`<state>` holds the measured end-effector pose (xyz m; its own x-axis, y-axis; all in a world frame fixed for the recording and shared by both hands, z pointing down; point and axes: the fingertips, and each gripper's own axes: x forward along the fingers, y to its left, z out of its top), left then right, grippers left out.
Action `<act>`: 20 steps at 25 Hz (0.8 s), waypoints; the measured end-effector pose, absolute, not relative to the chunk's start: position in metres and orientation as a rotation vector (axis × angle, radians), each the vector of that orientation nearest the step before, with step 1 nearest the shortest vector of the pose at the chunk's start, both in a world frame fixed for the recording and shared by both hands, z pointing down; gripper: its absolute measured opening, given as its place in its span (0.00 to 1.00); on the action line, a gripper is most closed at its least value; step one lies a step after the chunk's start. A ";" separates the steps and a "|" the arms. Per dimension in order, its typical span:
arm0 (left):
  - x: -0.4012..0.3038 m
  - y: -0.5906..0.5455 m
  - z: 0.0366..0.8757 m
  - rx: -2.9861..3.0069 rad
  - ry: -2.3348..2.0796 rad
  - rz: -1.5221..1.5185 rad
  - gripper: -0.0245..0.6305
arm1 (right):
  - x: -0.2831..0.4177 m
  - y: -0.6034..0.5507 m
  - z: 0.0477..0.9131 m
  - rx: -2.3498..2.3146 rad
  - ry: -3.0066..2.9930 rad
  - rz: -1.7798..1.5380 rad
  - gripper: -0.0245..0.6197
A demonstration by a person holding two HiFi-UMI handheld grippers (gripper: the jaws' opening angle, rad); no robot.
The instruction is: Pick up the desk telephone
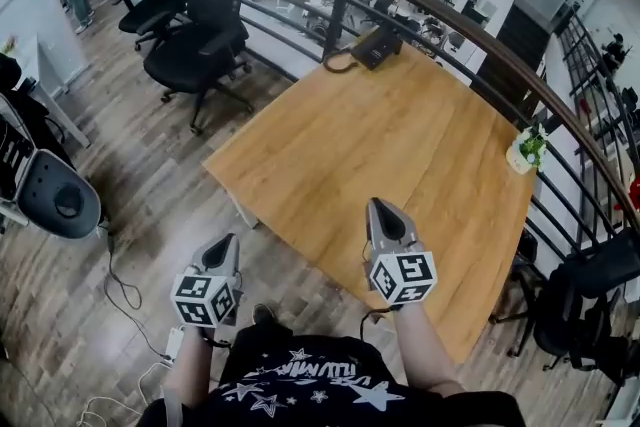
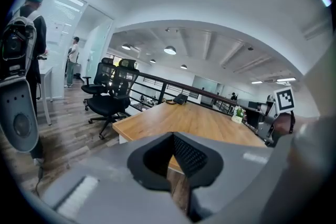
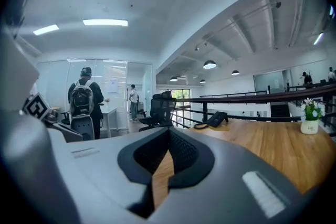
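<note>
Desk telephone (image 1: pixel 377 46) sits at the table's (image 1: pixel 400 145) far corner; left gripper (image 1: pixel 228 243) and right gripper (image 1: pixel 378 207), jaws together, empty, hover by the near edge

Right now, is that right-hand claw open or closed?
Closed and empty: the right gripper has its jaws touching at the tips, with nothing held between them.
</note>
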<state>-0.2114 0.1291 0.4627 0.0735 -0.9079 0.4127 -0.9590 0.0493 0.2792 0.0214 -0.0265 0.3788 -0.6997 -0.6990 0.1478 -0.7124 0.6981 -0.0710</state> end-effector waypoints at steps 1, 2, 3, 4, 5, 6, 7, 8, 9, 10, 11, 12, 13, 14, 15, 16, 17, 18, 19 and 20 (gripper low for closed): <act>-0.218 0.125 0.464 1.881 -1.830 0.135 0.04 | 0.019 -0.031 0.379 1.193 -2.777 0.185 0.04; -0.225 0.122 0.467 1.891 -1.813 0.136 0.04 | 0.016 -0.037 0.379 1.224 -2.762 0.185 0.04; -0.232 0.118 0.471 1.901 -1.796 0.139 0.04 | 0.013 -0.042 0.379 1.257 -2.748 0.186 0.04; -0.239 0.114 0.474 1.911 -1.780 0.144 0.04 | 0.012 -0.047 0.378 1.293 -2.732 0.187 0.04; -0.245 0.109 0.476 1.923 -1.766 0.150 0.04 | 0.012 -0.053 0.377 1.334 -2.715 0.187 0.04; -0.251 0.104 0.477 1.938 -1.753 0.156 0.04 | 0.014 -0.058 0.376 1.377 -2.697 0.189 0.04; -0.255 0.097 0.477 1.956 -1.743 0.163 0.04 | 0.017 -0.063 0.373 1.419 -2.682 0.193 0.04; -0.258 0.090 0.475 1.975 -1.734 0.170 0.04 | 0.022 -0.069 0.371 1.456 -2.672 0.203 0.04; -0.260 0.081 0.473 1.994 -1.726 0.176 0.04 | 0.027 -0.075 0.368 1.485 -2.667 0.218 0.04; -0.261 0.073 0.471 2.013 -1.717 0.180 0.04 | 0.033 -0.081 0.366 1.507 -2.663 0.238 0.04; -0.260 0.064 0.469 2.031 -1.705 0.181 0.04 | 0.040 -0.088 0.364 1.521 -2.657 0.262 0.04; -0.259 0.055 0.467 2.047 -1.692 0.180 0.04 | 0.047 -0.097 0.364 1.528 -2.648 0.293 0.04; -0.260 0.045 0.465 2.061 -1.681 0.177 0.04 | 0.052 -0.107 0.363 1.530 -2.640 0.335 0.04; -0.262 0.033 0.463 2.073 -1.674 0.174 0.04 | 0.055 -0.120 0.362 1.527 -2.637 0.390 0.04; -0.266 0.019 0.461 2.084 -1.672 0.171 0.04 | 0.055 -0.136 0.360 1.522 -2.639 0.451 0.04; -0.271 0.005 0.458 2.093 -1.675 0.169 0.04 | 0.054 -0.154 0.356 1.516 -2.645 0.508 0.04; -0.275 -0.011 0.454 2.101 -1.678 0.168 0.04 | 0.052 -0.172 0.352 1.515 -2.649 0.552 0.04; -0.279 -0.026 0.451 2.107 -1.679 0.168 0.04 | 0.051 -0.191 0.348 1.523 -2.648 0.580 0.04; -0.281 -0.041 0.448 2.113 -1.677 0.174 0.04 | 0.051 -0.209 0.345 1.538 -2.642 0.597 0.04; -0.282 -0.057 0.446 2.122 -1.672 0.185 0.04 | 0.051 -0.228 0.344 1.555 -2.634 0.607 0.04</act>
<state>-0.2819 -0.0567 0.4455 0.2639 -0.8941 0.3619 -0.9516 -0.1801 0.2489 0.0511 -0.2277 0.3440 -0.5023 -0.8378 0.2140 -0.8469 0.4269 -0.3170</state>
